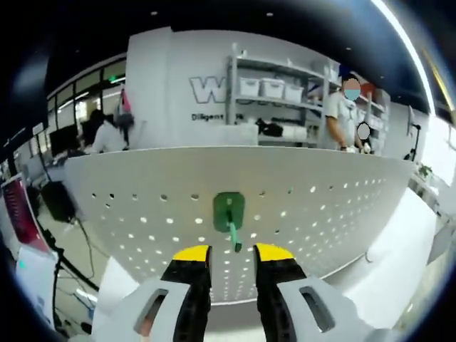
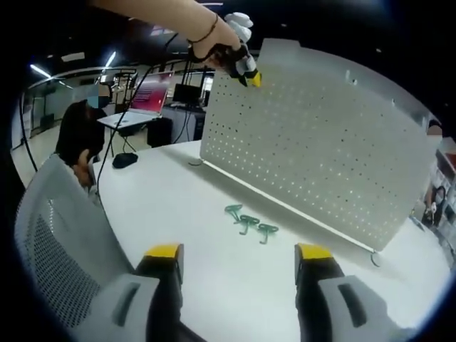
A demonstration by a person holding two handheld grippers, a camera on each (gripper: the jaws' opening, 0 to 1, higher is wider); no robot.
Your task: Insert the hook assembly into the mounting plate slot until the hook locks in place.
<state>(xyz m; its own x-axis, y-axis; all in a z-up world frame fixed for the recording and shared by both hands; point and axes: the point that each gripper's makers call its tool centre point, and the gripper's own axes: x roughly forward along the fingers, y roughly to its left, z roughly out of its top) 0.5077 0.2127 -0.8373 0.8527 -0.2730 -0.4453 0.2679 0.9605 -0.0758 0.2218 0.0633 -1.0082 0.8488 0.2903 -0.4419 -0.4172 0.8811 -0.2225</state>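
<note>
White tabletop [image 2: 214,235] supports an upright white perforated metal mounting plate [image 1: 299,214]. Green plastic hook [image 1: 229,214] sits on it at centre frame, just above the left gripper [image 1: 232,254], jaws narrowly apart. Right gripper [image 2: 241,255] jaws stand wide, empty; three spare green hooks [image 2: 249,222] lie mid-frame.

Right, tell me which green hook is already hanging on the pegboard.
The single green hook on the pegboard, ahead of the left gripper; the other hooks lie on the table.
</note>
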